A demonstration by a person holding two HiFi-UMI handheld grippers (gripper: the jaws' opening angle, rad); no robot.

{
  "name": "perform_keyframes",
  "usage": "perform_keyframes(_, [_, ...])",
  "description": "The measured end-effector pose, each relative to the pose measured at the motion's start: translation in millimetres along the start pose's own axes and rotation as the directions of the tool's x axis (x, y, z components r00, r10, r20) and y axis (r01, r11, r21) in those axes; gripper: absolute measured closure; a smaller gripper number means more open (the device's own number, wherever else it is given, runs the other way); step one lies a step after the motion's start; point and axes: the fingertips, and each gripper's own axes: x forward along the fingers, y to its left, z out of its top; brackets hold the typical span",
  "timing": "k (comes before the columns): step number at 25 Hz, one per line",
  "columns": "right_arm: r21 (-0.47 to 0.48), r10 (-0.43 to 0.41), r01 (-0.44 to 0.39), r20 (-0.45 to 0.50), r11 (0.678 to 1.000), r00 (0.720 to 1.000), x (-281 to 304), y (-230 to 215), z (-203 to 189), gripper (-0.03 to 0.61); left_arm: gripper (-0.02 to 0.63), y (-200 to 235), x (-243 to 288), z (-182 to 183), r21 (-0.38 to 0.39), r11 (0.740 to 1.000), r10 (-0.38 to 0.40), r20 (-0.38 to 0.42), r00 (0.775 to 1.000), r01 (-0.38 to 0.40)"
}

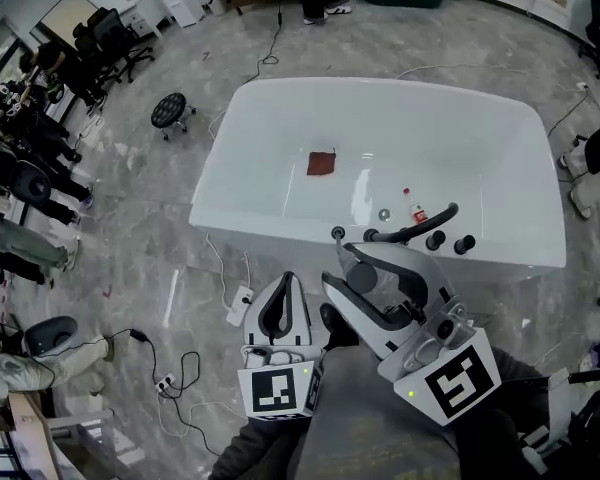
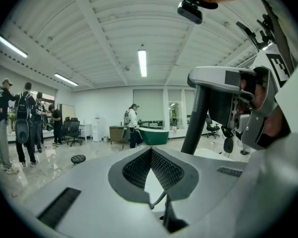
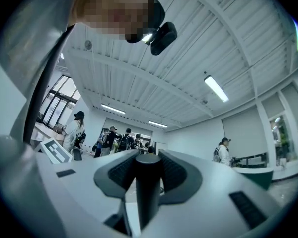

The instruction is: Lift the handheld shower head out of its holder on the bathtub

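Head view: white glossy tub (image 1: 280,93) at 12 o'clock, holding a red cloth (image 1: 322,163), a small bottle (image 1: 417,211) and a round drain (image 1: 384,214). Grey marble floor (image 1: 150,218) around, cables (image 1: 192,366) at 8. Right gripper (image 1: 342,266) clamped on the dark round shower head (image 1: 363,278), near the tub's near rim. Left gripper (image 1: 288,278) at 6, tips together, empty.

Left gripper view: mesh pads (image 2: 134,170) meeting at the tips; dark shower head (image 2: 197,120) rising at 2.

Right gripper view: smooth dark shower head (image 3: 148,192) upright between the pads (image 3: 175,173), ribbed white ceiling (image 3: 188,48) above.

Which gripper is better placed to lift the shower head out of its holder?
Right. The right gripper is already closed on the shower head's dark handle at the near rim of the bathtub. The left gripper is shut, empty, and short of the tub.
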Motion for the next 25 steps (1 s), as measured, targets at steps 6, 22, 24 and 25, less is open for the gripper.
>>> perform_keyframes(6, [0.001, -0.02, 0.02, 0.024, 1.0, 1.0, 10, -19, -21, 0.454, 0.611, 4, 28, -14, -0.008, 1.0, -0.006, -0.001, 1.0, 0.006])
perform_keyframes(22, [-0.012, 0.014, -0.014, -0.013, 1.0, 1.0, 12, -8, 22, 0.454, 0.609, -3, 6, 19, -0.014, 0.999, -0.029, -0.01, 1.0, 0.029])
perform_keyframes(24, [-0.014, 0.017, -0.017, -0.014, 1.0, 1.0, 14, -9, 17, 0.454, 0.61, -1, 8, 14, -0.018, 1.0, -0.025, -0.008, 1.0, 0.025])
perform_keyframes(25, [-0.015, 0.018, -0.019, -0.015, 1.0, 1.0, 15, -9, 14, 0.454, 0.609, 0, 10, 12, -0.02, 1.0, -0.023, -0.008, 1.0, 0.023])
